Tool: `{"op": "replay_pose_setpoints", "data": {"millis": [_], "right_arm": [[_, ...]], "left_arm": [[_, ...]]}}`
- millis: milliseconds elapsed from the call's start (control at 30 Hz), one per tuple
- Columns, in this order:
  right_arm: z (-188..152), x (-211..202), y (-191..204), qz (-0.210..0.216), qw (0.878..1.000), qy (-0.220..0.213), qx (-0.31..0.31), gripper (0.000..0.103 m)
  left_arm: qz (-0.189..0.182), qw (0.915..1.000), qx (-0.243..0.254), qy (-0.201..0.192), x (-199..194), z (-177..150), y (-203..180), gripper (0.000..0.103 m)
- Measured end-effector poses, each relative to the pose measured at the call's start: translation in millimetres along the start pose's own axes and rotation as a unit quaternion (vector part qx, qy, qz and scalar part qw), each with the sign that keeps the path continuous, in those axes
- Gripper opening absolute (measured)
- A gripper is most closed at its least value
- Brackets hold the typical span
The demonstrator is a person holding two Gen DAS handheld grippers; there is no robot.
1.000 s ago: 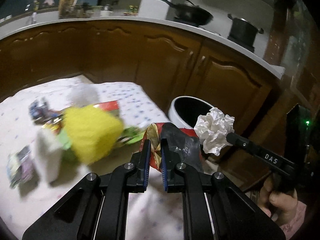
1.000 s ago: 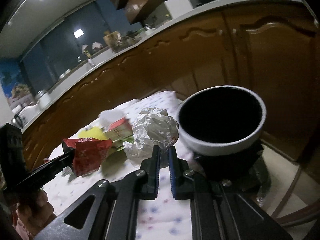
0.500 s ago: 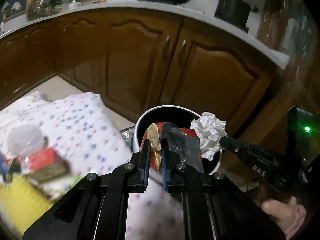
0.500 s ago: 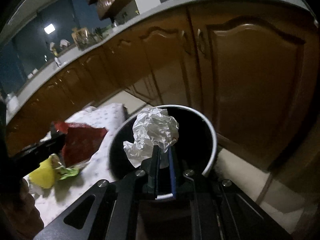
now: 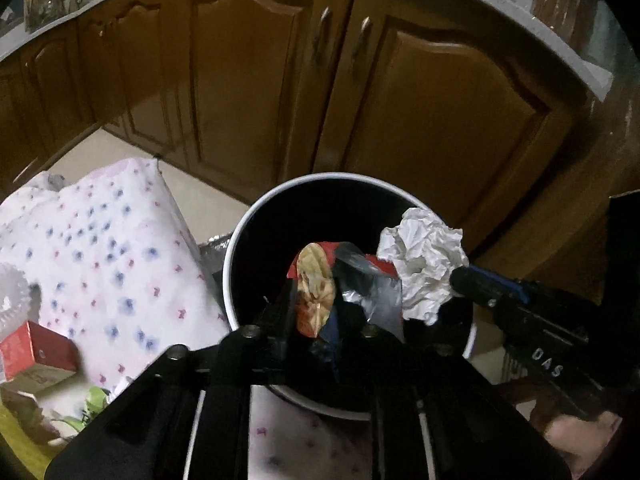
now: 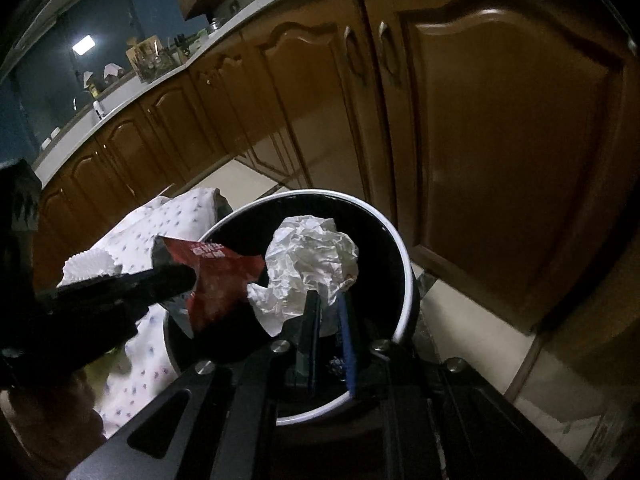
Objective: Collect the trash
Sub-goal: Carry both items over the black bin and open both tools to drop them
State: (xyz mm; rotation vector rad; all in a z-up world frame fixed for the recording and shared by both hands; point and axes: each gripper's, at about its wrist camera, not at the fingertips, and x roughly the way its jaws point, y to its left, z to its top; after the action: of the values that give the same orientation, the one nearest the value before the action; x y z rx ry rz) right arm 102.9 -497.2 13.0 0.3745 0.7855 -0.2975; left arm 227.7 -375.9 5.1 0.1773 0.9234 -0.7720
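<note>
A black trash bin with a white rim (image 5: 240, 236) (image 6: 402, 248) stands on the floor by the table. My left gripper (image 5: 314, 310) is shut on a red and silver snack wrapper (image 5: 316, 288), held over the bin's opening; the wrapper also shows in the right wrist view (image 6: 218, 280). My right gripper (image 6: 328, 308) is shut on a crumpled white paper ball (image 6: 312, 264), also over the bin's mouth. The paper ball appears in the left wrist view (image 5: 424, 264) just right of the wrapper.
A table with a white dotted cloth (image 5: 104, 248) lies left of the bin, with a red carton (image 5: 36, 352), a white paper cup liner (image 6: 90, 266) and green and yellow scraps (image 5: 92, 400). Brown wooden cabinet doors (image 5: 432, 120) stand close behind the bin.
Both grippers have swung from over the table to above the bin and tilted down towards its mouth. Each still holds its piece of trash.
</note>
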Motion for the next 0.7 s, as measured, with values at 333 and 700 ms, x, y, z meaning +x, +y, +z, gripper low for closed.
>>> {"op": "replay_pose_setpoints", "data": {"millis": [333,700], "right_arm": [[-5,-16,-16,0.034,0.998,-0.019,0.041,0.036],[-36,-44,13,0.085,0.993,-0.06,0.056,0.067]], "left_arm": [[-0.005,0.9989,-0.034,-0.032,-25,-11,11,0.05],[0.008,0.9929,-0.071,-0.096,-100,-87,39,0.055]]}}
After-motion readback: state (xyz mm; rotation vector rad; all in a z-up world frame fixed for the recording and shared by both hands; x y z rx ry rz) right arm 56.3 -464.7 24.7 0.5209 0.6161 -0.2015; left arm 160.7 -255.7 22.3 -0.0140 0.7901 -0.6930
